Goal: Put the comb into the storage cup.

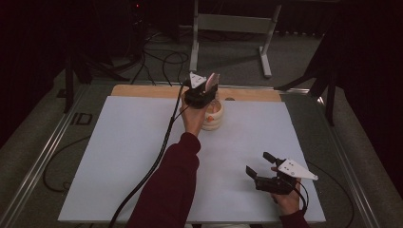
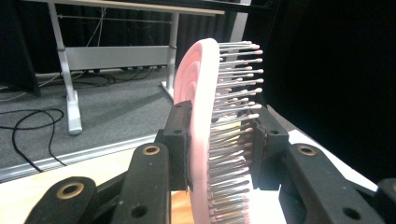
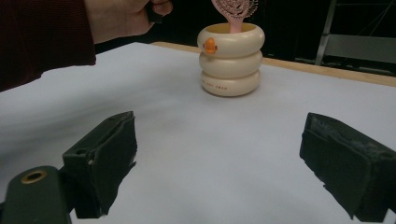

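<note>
The pink hairbrush [image 2: 201, 116] stood upright, clamped between the two black jaws of the left gripper [image 1: 201, 93]. One jaw pressed against the smooth pink back and the other against the bristle side, with the metal pins pointing toward that jaw. In the right gripper view, the lower part of the brush [image 3: 232, 14] entered the open top of the cream holder [image 3: 230, 59], a cup shaped like three stacked rings with a small orange figure on its upper ring. The high view placed the holder [image 1: 212, 116] at the far middle of the white table sheet [image 1: 123, 156], just short of the wooden table edge [image 1: 142, 91], directly beneath the left gripper. A hand with a dark red sleeve [image 1: 171, 185] carried that gripper, and its cable trailed back along the sheet.

The right gripper [image 1: 260, 167] was held low over the near right part of the sheet, well apart from the holder. Its jaws were spread wide with nothing between them.
</note>
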A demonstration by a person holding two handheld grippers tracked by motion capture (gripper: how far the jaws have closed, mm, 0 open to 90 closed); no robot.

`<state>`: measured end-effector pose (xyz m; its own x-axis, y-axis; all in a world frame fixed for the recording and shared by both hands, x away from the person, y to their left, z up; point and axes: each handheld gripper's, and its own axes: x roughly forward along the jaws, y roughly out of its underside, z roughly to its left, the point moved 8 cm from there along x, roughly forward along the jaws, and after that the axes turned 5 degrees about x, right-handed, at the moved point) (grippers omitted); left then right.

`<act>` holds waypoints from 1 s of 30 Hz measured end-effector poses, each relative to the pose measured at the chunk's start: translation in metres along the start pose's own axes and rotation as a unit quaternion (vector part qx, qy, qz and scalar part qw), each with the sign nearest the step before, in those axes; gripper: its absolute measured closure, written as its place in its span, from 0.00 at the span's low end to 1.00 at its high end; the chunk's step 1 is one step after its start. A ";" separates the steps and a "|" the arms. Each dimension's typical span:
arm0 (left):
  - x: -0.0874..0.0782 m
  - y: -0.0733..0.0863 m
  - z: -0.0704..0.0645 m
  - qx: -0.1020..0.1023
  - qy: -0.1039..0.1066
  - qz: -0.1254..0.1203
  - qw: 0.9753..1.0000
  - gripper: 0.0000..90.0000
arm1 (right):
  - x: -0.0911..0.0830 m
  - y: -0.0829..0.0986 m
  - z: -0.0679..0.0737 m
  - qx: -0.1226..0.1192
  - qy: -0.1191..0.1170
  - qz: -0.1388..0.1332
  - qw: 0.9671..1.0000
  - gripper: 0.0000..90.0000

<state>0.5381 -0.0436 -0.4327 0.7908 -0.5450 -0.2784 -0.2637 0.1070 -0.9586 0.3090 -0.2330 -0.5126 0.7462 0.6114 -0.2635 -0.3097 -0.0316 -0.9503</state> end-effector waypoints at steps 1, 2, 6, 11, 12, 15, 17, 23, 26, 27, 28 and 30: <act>0.000 0.000 0.000 0.000 0.000 0.000 1.000 0.73 | 0.000 0.000 0.000 0.000 0.000 0.000 1.000 0.12; 0.000 0.000 0.000 0.000 0.000 0.000 1.000 0.73 | 0.000 0.000 0.000 0.000 0.000 0.000 1.000 0.12; 0.000 0.002 -0.001 -0.001 0.001 0.002 1.000 0.73 | 0.000 0.000 0.000 0.000 0.000 0.000 1.000 0.12; 0.001 0.003 -0.002 0.000 0.001 0.003 1.000 0.73 | 0.000 0.000 0.000 -0.001 0.000 0.000 1.000 0.12; 0.000 0.003 -0.002 0.000 0.001 0.003 1.000 0.73 | 0.000 0.000 0.000 -0.001 -0.001 0.000 1.000 0.12; 0.001 0.004 -0.002 -0.001 0.001 0.002 1.000 0.73 | 0.000 0.000 0.000 -0.001 -0.001 0.000 1.000 0.12; 0.001 0.004 -0.002 -0.001 0.002 0.003 1.000 0.73 | 0.000 0.000 0.000 -0.001 -0.001 0.000 1.000 0.12; 0.000 0.005 -0.002 -0.003 0.003 0.002 1.000 0.73 | 0.000 0.000 0.000 -0.001 -0.001 0.001 1.000 0.12; 0.000 0.005 -0.002 -0.003 0.003 0.002 1.000 0.73 | 0.000 0.000 0.001 -0.001 -0.002 0.000 1.000 0.12; 0.000 0.005 -0.002 -0.003 0.003 0.002 1.000 0.73 | 0.001 0.000 0.001 -0.001 -0.002 0.000 1.000 0.12; 0.000 0.005 -0.002 -0.004 0.003 0.001 1.000 0.73 | 0.001 0.000 0.001 -0.001 -0.002 0.000 1.000 0.12; 0.000 0.005 -0.001 -0.008 0.003 0.001 1.000 0.73 | 0.001 0.000 0.001 -0.001 -0.002 0.000 1.000 0.12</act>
<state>0.5359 -0.0437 -0.4376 0.7866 -0.5503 -0.2800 -0.2738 0.0955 -0.9570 0.3089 -0.2320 -0.5128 0.7436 0.6147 -0.2630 -0.3088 -0.0331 -0.9505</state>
